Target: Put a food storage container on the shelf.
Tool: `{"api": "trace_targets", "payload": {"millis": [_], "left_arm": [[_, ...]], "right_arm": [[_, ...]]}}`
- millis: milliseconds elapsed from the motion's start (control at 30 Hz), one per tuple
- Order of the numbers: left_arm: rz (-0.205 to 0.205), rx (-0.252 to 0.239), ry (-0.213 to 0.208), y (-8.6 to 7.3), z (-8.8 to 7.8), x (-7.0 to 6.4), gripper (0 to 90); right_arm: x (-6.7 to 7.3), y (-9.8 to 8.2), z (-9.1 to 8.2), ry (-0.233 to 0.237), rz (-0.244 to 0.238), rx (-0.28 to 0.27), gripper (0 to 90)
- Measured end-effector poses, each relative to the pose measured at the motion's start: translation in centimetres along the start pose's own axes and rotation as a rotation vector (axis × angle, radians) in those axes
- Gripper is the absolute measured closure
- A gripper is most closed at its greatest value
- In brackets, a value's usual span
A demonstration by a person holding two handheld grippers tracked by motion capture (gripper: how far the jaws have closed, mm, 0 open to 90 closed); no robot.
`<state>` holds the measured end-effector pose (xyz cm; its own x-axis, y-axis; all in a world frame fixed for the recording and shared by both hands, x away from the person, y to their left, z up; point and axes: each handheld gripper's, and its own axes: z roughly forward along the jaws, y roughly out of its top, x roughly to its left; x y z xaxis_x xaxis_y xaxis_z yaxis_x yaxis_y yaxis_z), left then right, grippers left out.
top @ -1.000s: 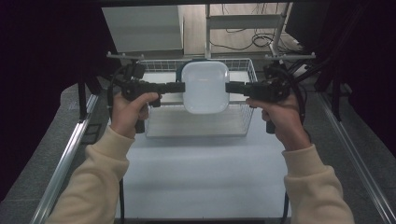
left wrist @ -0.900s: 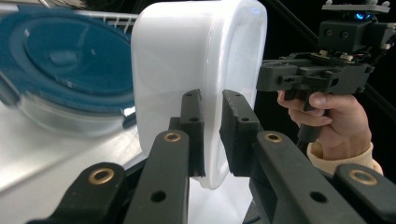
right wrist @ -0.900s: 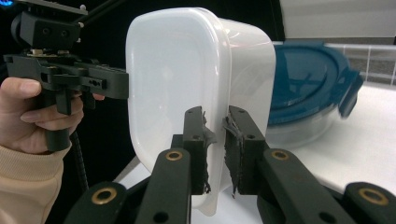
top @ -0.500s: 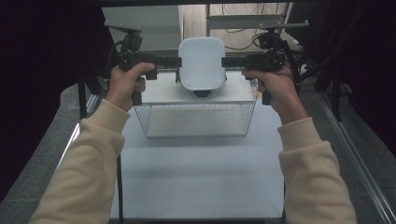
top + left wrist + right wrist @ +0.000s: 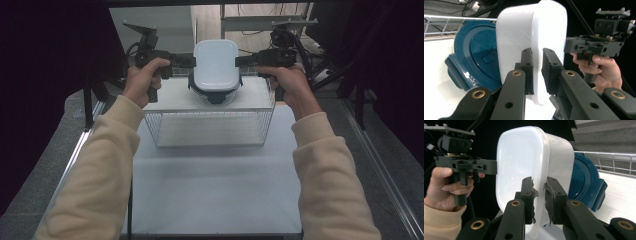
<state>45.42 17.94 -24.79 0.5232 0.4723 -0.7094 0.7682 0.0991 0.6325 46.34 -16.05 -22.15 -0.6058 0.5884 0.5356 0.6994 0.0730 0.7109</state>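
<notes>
- A white plastic container (image 5: 215, 64), rectangular with rounded corners, sits at the upper middle of the high view, held up off the surface with its broad face toward the camera.
- Its rim (image 5: 539, 75) is pinched on two opposite sides.
- A dark blue lid (image 5: 216, 92) with side latches lies just below it in the frame, apparently flat on a white surface.

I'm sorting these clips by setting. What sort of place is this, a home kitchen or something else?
Probably a lab or test workshop, not a kitchen. The white table stands in a metal frame with dark surrounds, loose cables lie on the floor beyond, and a wire basket stands on the table.
</notes>
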Motion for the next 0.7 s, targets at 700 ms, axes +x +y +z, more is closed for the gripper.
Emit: {"api": "trace_targets", "payload": {"millis": [700], "left_arm": [[-0.169, -0.052, -0.009, 1.2, 1.6, 3.5, 73.2]], "right_arm": [[-3.5, 1.7, 2.9, 0.004, 0.229, -0.025, 72.1]]}}
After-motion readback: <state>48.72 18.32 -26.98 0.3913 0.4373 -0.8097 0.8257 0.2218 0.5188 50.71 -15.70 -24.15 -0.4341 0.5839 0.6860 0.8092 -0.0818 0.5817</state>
